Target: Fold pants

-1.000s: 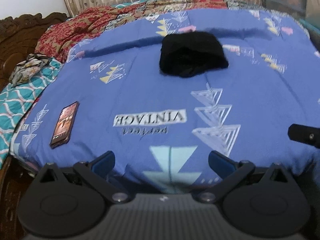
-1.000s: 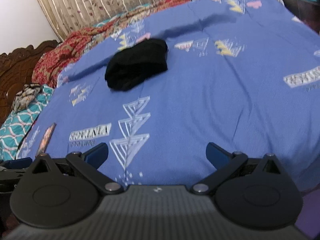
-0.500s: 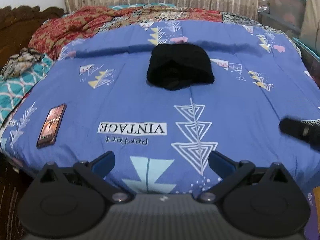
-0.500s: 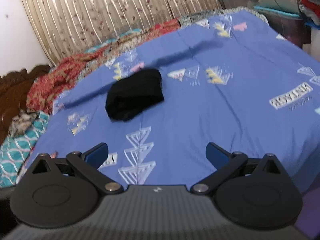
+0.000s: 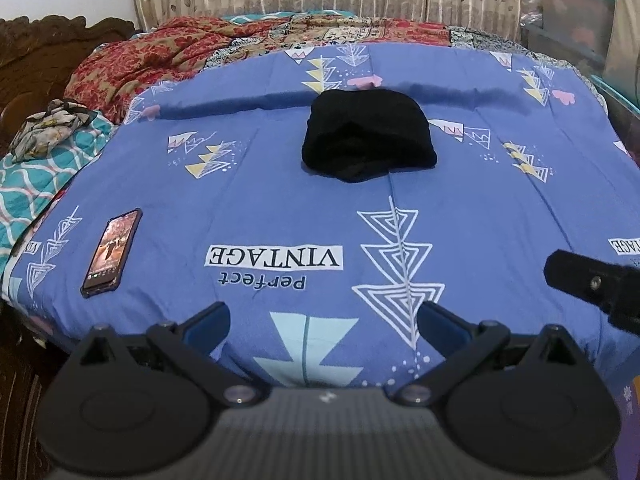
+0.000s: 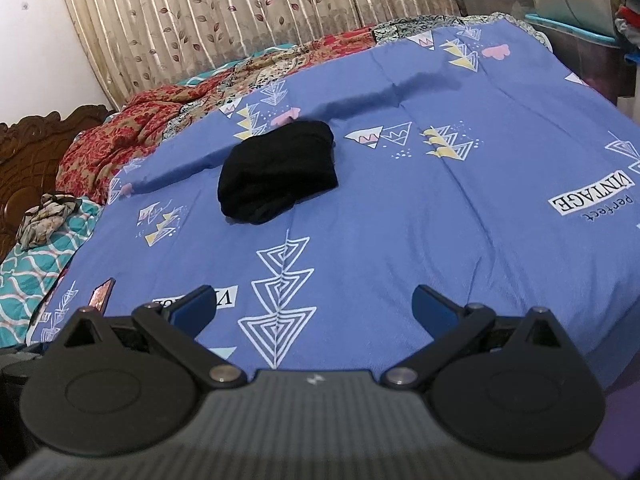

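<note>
With the folded black cloth pants lying compact mid-way up the blue patterned bedspread — well apart from both grippers, left and right, spread wide and empty — the bundle is best left undisturbed.

Phone half behind the gripper finger (right view), storage bins edge-cropped
</note>
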